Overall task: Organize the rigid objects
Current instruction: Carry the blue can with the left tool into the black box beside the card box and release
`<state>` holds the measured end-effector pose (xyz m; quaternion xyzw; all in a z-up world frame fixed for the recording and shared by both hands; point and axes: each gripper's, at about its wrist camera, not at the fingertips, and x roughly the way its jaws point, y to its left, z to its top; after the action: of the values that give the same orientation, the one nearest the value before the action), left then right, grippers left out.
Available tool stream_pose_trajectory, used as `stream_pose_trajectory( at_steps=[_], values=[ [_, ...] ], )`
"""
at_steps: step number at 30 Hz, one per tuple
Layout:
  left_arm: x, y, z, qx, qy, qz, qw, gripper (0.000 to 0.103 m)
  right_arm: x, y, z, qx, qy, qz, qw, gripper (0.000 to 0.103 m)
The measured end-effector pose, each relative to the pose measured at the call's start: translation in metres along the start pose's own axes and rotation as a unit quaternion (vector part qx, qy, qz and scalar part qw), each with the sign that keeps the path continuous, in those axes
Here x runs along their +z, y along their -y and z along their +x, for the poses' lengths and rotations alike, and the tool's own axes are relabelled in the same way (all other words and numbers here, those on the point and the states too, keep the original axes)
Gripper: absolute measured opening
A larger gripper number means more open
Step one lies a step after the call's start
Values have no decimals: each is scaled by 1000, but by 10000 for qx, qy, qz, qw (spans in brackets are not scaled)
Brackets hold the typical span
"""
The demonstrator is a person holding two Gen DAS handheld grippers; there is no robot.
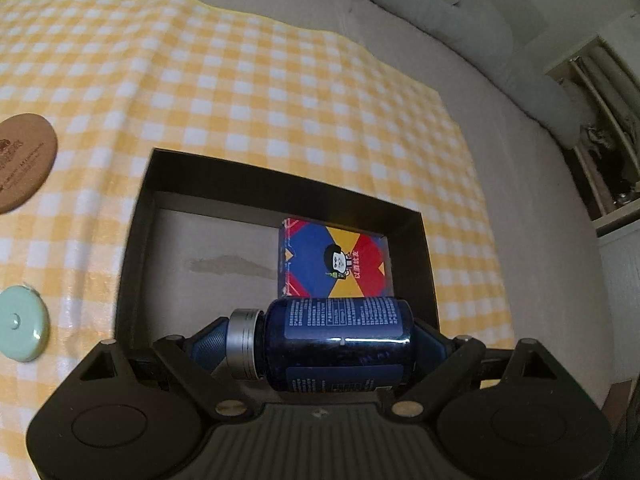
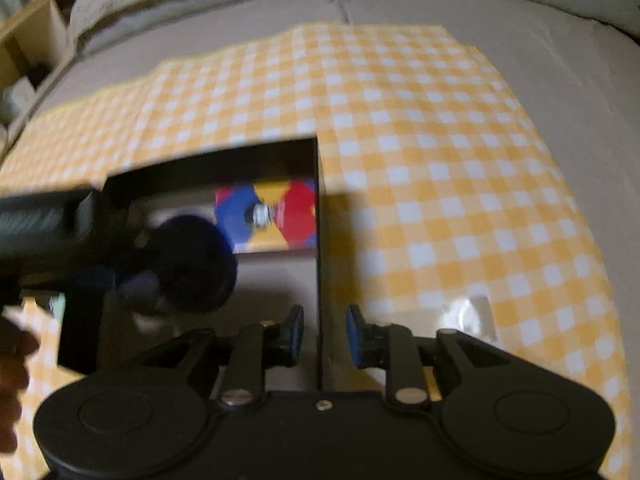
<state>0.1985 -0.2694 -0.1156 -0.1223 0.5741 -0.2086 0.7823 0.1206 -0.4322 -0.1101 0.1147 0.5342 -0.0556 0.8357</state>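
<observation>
Nearest the lens of my left gripper (image 1: 320,344), a dark blue bottle (image 1: 340,344) with a silver cap (image 1: 242,344) lies crosswise between the pads, clamped end to end, cap toward the left pad and base toward the right. It hangs over the near edge of a shallow black box (image 1: 428,264), which sits on a yellow checked cloth (image 1: 280,92) spread over what looks like a bed. Inside the box, a pack with a red, blue and yellow cover (image 1: 334,260) lies flat against the far right corner.

My right gripper (image 2: 324,334) straddles the right wall of the box (image 2: 319,240); its pads stand slightly apart and press on nothing that I can make out.

Risks, as I judge them:
- The end-to-end hold bears on a round cap and a glossy base; a tilt could let the bottle slip out.
- Released on its side, the bottle could roll across the floor of the box and knock the pack.
- With the wall unclamped, the box may shift if the bottle bumps it.
- A tan disc (image 1: 24,164) and a mint round case (image 1: 22,324) wait outside on the cloth.
</observation>
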Motion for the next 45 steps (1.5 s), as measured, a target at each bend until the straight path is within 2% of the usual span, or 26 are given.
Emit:
stream_pose_trajectory(
  at_steps=[3,5,6,11,15,19,27,35,39,45],
  values=[
    [-1,6,10,129,-34,43,9999,92,-8,-2,1,-131,-162,-163,9997,16],
    [-1,9,17,233,-63,41,9997,92,-9,-3,0,-46,-142,-218,9997,6],
    [0,10,21,266,-64,43,9996,92,-10,-4,-2,17,-124,-211,9997,5],
    [1,19,31,396,66,99,9991,92,-11,-10,-3,-83,-56,-316,9995,4],
    [3,21,34,121,-35,-37,9999,95,-12,-9,-7,-31,-34,-284,9996,4],
    [2,20,34,41,-65,-221,9997,96,-11,-7,-7,-10,-32,-281,9996,4],
    [-3,17,12,-85,-24,-50,9999,96,-10,-4,-6,37,-25,-226,9997,5],
    [-13,17,-36,-217,138,495,9984,99,-10,-5,-6,32,-31,-202,9998,5],
    [-23,17,-68,-259,319,1019,9940,103,-9,-5,-6,30,-32,-191,9998,5],
    [-37,1,-100,80,526,1608,9856,103,-10,-5,-6,31,-30,-177,9998,5]
  ],
)
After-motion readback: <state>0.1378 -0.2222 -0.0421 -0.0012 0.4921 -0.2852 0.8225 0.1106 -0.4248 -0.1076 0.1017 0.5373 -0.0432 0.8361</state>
